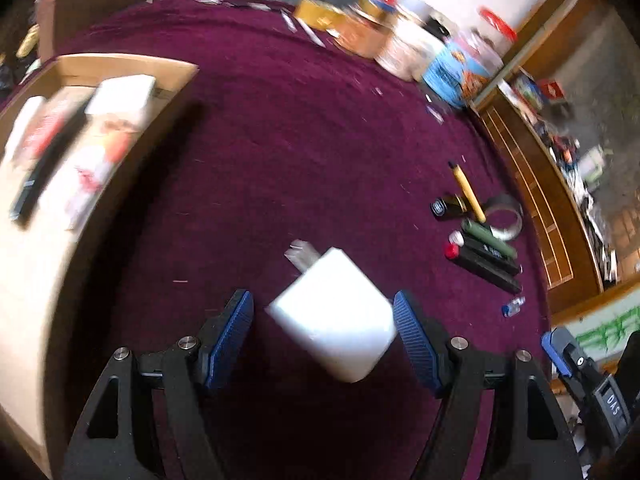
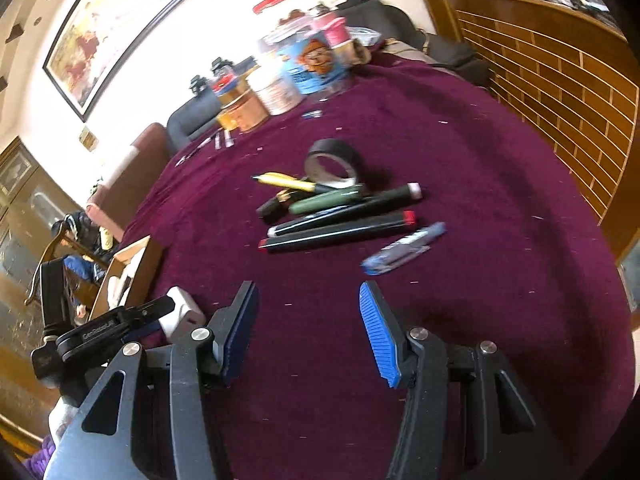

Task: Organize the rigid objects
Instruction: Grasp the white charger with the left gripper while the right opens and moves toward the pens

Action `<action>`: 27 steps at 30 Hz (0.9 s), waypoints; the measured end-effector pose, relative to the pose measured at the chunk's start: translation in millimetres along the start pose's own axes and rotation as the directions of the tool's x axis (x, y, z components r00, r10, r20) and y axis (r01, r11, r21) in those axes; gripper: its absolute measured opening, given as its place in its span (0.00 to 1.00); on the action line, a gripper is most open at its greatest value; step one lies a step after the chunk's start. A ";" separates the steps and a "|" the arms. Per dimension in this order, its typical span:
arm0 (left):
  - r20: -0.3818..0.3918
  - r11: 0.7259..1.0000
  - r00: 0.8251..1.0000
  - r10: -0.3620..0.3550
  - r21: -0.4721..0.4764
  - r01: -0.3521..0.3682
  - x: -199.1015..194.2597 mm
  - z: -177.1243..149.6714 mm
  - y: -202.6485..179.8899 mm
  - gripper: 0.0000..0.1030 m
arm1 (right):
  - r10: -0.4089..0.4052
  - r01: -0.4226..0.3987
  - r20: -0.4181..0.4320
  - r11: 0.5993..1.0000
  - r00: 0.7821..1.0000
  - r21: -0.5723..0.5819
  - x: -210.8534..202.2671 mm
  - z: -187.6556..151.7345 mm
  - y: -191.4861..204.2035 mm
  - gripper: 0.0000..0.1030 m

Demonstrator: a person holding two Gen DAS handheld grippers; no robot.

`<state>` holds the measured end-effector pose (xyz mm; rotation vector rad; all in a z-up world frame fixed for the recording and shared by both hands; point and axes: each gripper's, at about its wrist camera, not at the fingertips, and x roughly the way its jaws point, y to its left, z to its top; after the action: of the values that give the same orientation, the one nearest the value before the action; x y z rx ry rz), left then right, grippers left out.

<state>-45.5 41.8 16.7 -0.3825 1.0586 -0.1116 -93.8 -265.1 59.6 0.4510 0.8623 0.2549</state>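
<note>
Room: I see bare maroon carpeted tabletop [image 1: 304, 152] ahead of my left gripper [image 1: 324, 332]; open cardboard box [image 1: 120, 72] far left.
Object: white cube-shaped plug charger [image 1: 336, 312], prongs forward, blurred.
Left tool: clamped on the charger, angled downward.
Right gripper [image 2: 308, 332]: half-wide, empty, short of the pile of pens and markers [image 2: 340, 212].

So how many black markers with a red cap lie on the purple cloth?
1. The black marker with a red cap lies nearest the camera in the pile of pens, beside the roll of tape. Another could be hidden under that pile.
</note>
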 end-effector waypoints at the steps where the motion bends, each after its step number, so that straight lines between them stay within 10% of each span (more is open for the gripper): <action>1: 0.016 0.999 1.000 0.022 0.027 -0.023 -0.1 -1.1 -7.1 0.67 | -0.003 0.003 0.004 1.000 1.000 0.009 -0.2 1.8 -4.4 0.51; 14: 0.068 0.969 0.993 0.100 0.219 -0.113 11.1 -10.3 -33.1 0.76 | -0.003 0.003 -0.005 1.000 1.000 0.011 17.2 10.2 -11.9 0.51; 21: 0.050 0.996 0.997 -0.061 0.064 0.058 -10.2 -10.8 3.8 0.77 | -0.031 0.031 -0.014 0.999 0.999 0.015 24.7 8.7 -15.0 0.51; 27: 0.044 0.997 0.999 -0.009 0.077 0.006 -4.7 -10.0 -9.2 0.86 | -0.008 0.009 -0.021 0.999 1.000 0.050 35.7 4.5 -18.9 0.51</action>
<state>-55.6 32.0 19.5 -0.3186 1.0062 -0.1495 -67.2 -268.9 29.1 0.4922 0.8924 0.2304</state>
